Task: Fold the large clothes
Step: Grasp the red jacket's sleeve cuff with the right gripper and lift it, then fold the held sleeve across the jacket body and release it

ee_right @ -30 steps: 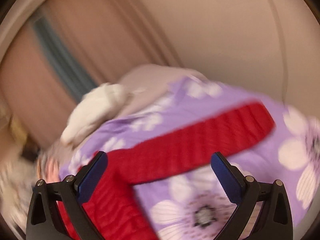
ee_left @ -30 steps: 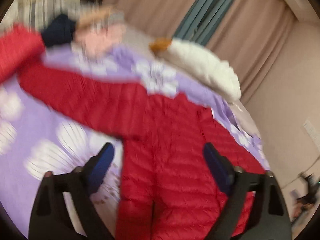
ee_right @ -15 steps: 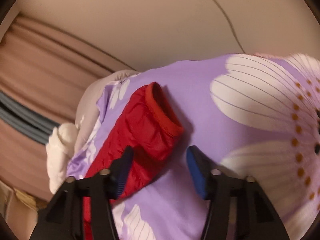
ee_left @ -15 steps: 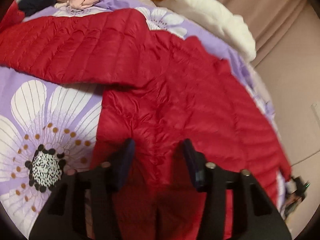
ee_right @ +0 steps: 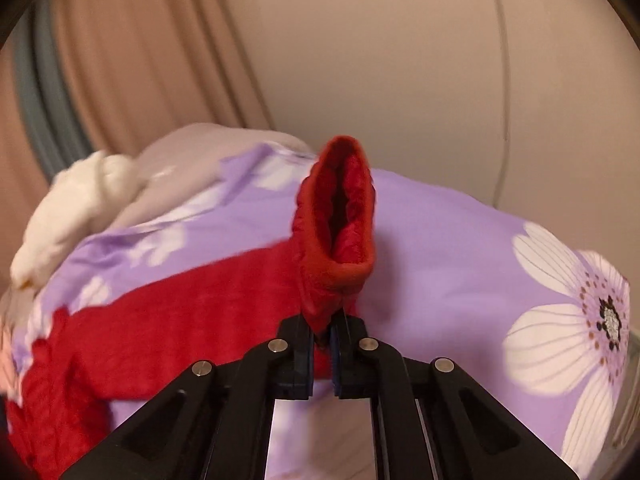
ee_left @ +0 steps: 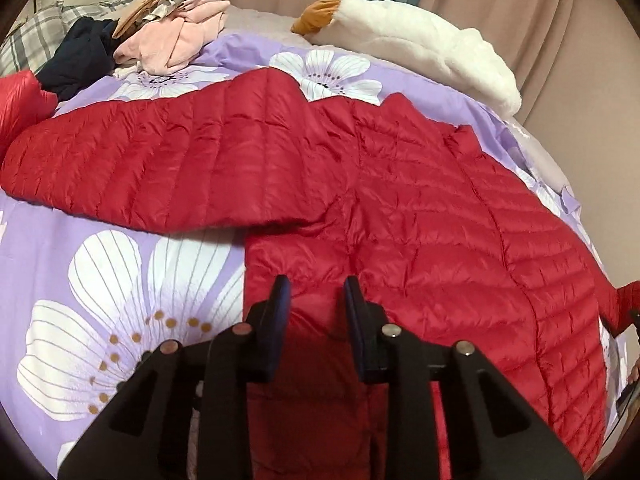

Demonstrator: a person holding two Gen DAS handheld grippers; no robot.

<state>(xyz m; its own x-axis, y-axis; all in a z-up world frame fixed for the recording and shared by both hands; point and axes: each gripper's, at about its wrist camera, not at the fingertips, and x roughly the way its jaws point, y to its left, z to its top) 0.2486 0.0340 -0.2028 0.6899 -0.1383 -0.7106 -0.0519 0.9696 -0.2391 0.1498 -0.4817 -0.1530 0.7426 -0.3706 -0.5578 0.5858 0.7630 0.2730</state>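
Note:
A red quilted puffer jacket [ee_left: 400,208] lies spread on the purple flowered bed cover [ee_left: 120,280], one sleeve [ee_left: 160,164] stretched out to the left. My left gripper [ee_left: 316,300] is down on the jacket's near edge. Its jaws are closing, with a ridge of red fabric between them and a gap still showing. In the right wrist view my right gripper [ee_right: 322,322] is shut on the end of the other sleeve, and the open cuff [ee_right: 340,216] stands up above the fingers, lifted off the cover [ee_right: 460,248].
A pile of pink and dark clothes [ee_left: 160,36] sits at the far left of the bed. A white fluffy plush [ee_left: 420,44] lies along the far edge. Curtains [ee_right: 140,60] and a wall [ee_right: 380,60] stand close behind.
Both grippers came down onto the jacket and closed from wide open. The right one took hold of the sleeve by its cuff and raised it; the left narrowed around the jacket's near edge.

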